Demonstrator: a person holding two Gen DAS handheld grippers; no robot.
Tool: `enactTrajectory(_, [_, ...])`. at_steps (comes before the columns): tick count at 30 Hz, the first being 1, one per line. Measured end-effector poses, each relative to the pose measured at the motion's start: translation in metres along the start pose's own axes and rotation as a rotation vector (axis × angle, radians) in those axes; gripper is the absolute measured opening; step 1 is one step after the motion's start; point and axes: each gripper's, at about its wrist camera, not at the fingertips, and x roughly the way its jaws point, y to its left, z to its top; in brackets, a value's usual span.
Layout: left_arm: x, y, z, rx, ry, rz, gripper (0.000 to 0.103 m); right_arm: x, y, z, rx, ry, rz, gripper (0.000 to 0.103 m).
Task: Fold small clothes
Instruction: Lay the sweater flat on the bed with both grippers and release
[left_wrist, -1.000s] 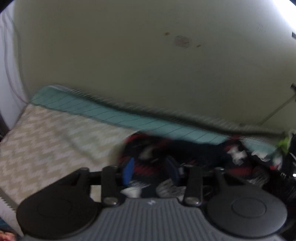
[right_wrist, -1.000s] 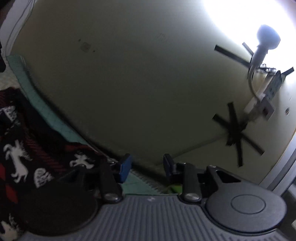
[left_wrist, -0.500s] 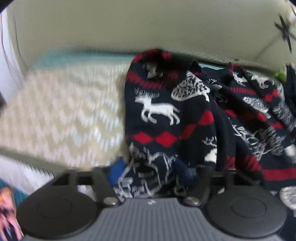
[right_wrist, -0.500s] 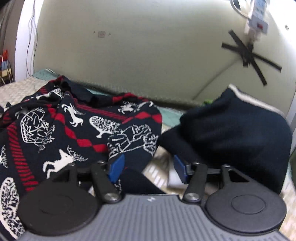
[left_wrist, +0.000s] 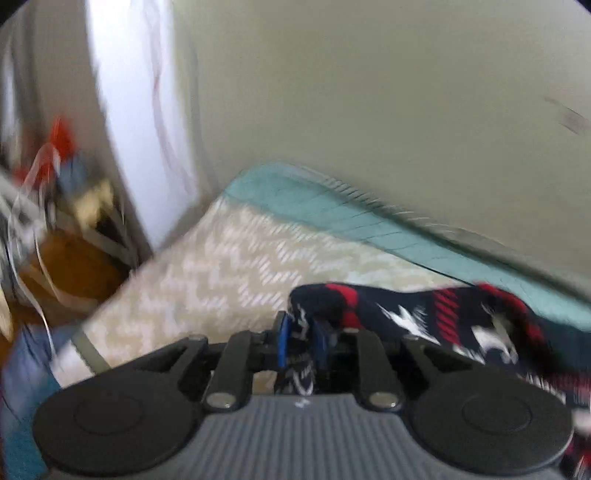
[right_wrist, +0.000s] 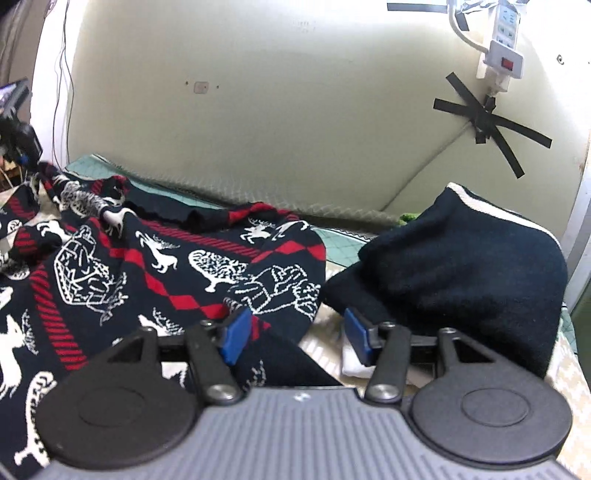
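Pinching a bunched edge of the patterned sweater (left_wrist: 424, 317), our left claw (left_wrist: 301, 345) has its blue pads nearly together, with dark knit caught between them and a tail of it hanging toward six o'clock. We judge this grip is meant to lift and draw one edge out so the garment can be spread flat before any fold; no fold looks made yet. From the left wrist view, which is blurred, the sweater runs away toward three o'clock over the bed's pale zigzag cover (left_wrist: 221, 273), with a teal border (left_wrist: 332, 214) along the wall at twelve o'clock. Our right claw (right_wrist: 295, 338) is wide open and grips nothing; its left pad lies against the sweater's (right_wrist: 155, 266) near hem, while the right pad hangs over pale fabric beside it. From this view the sweater lies rumpled from nine o'clock to the centre, navy with red diamonds and white reindeer. A plain navy garment (right_wrist: 461, 258) sits heaped at three o'clock, near the sweater, apparently waiting its turn.
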Motion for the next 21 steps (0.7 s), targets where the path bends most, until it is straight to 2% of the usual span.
enactTrajectory(1, [-0.016,-0.01,-0.011,0.075,-0.026,-0.015,0.028,-0.002,0.0,-0.002,0.001,0.0,0.002,0.048])
enactTrajectory(2, [-0.031,-0.02,-0.025,0.151,-0.043,-0.082,0.032,-0.005,-0.001,-0.003,0.007,0.001,0.007,0.049])
enactTrajectory(4, [-0.064,-0.032,-0.06,0.251,-0.041,-0.232,0.049,-0.009,-0.002,-0.008,0.023,0.007,0.022,0.05])
enactTrajectory(6, [-0.091,-0.042,-0.093,0.319,-0.026,-0.339,0.062,-0.012,-0.001,-0.014,0.025,0.025,0.043,0.052])
enactTrajectory(8, [-0.116,-0.053,-0.129,0.391,-0.03,-0.424,0.071,-0.015,0.002,-0.02,0.009,0.037,0.058,0.057])
enactTrajectory(9, [-0.123,-0.059,-0.142,0.419,-0.032,-0.446,0.085,-0.015,0.004,-0.024,-0.005,0.044,0.061,0.057])
enactTrajectory(10, [-0.129,-0.063,-0.153,0.439,-0.035,-0.46,0.094,-0.014,0.006,-0.028,-0.017,0.056,0.059,0.057])
enactTrajectory(12, [-0.136,-0.075,-0.174,0.473,-0.021,-0.468,0.093,-0.009,0.006,-0.033,-0.023,0.092,0.055,0.042])
enactTrajectory(13, [-0.133,-0.08,-0.18,0.491,-0.015,-0.451,0.085,-0.009,0.004,-0.034,-0.021,0.076,0.058,0.001])
enactTrajectory(14, [-0.131,-0.085,-0.184,0.507,-0.006,-0.42,0.081,-0.009,0.002,-0.03,-0.054,0.059,0.005,0.0])
enactTrajectory(15, [-0.128,-0.088,-0.185,0.517,0.007,-0.39,0.071,-0.007,-0.003,-0.023,-0.103,0.022,-0.122,0.0])
enactTrajectory(16, [-0.125,-0.088,-0.185,0.519,0.013,-0.37,0.072,-0.007,-0.016,-0.018,-0.108,-0.024,-0.259,0.0])
enactTrajectory(17, [-0.122,-0.088,-0.185,0.512,0.01,-0.356,0.072,-0.004,-0.038,-0.01,-0.06,-0.031,-0.375,0.0])
enactTrajectory(18, [-0.12,-0.086,-0.182,0.498,0.01,-0.337,0.072,-0.005,-0.059,-0.003,0.024,-0.023,-0.407,0.0])
enactTrajectory(19, [-0.118,-0.085,-0.18,0.486,0.013,-0.319,0.072,-0.011,-0.074,0.001,0.106,-0.02,-0.386,0.0])
enactTrajectory(21, [-0.118,-0.082,-0.179,0.465,0.016,-0.313,0.071,-0.029,-0.077,0.001,0.157,-0.049,-0.332,0.019])
